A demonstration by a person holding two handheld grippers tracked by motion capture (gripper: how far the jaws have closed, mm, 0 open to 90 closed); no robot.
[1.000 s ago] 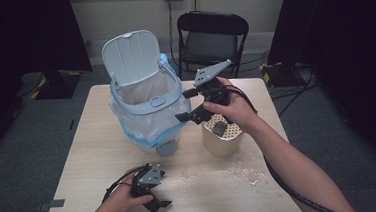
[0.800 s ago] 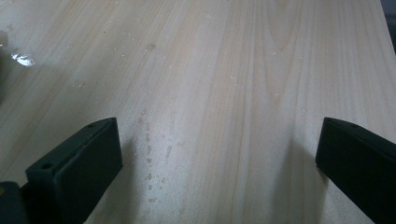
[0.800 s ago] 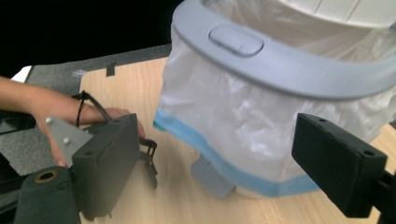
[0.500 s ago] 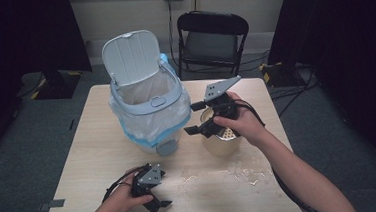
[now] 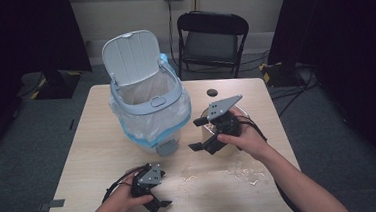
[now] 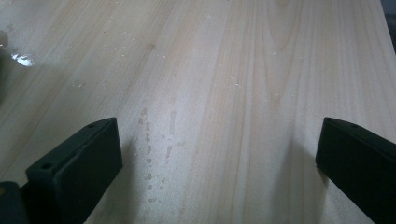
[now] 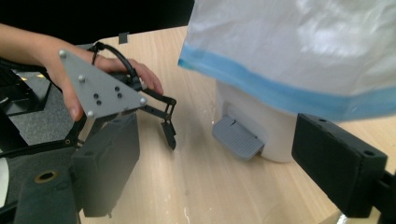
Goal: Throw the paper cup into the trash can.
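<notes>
Cup (image 5: 207, 128) is what the work's about here, and it stands right of the middle of the tabletop (image 5: 80, 163), just beside the bin, mostly hidden under the right hand. Going from the near edge: the left tool (image 5: 158, 198) is parked low over the wood by the person's side, and its own view shows the left tool (image 6: 219, 154) with jaws spread wide over bare grain, holding nothing. My guess is it's just waiting out of the way. A bit farther there's a wet, crumby patch (image 5: 241, 172). Then the right tool (image 5: 196, 133) hangs over the cup's left side, jaws wide apart and empty. Seen along its jaws, the right tool (image 7: 215, 163) faces the bin's grey pedal (image 7: 236, 137), which looks to me like lining up for a grab at the cup or for working the bin. The cup seems upright, long axis vertical, mouth up, though the hand hides most of it. Behind it is the bin (image 5: 150, 101), with its bag (image 7: 303, 46) folded over the rim and the lid (image 5: 131, 57) tipped open, presumably ready to take whatever gets dumped. Farthest back is a chair (image 5: 211, 39).
</notes>
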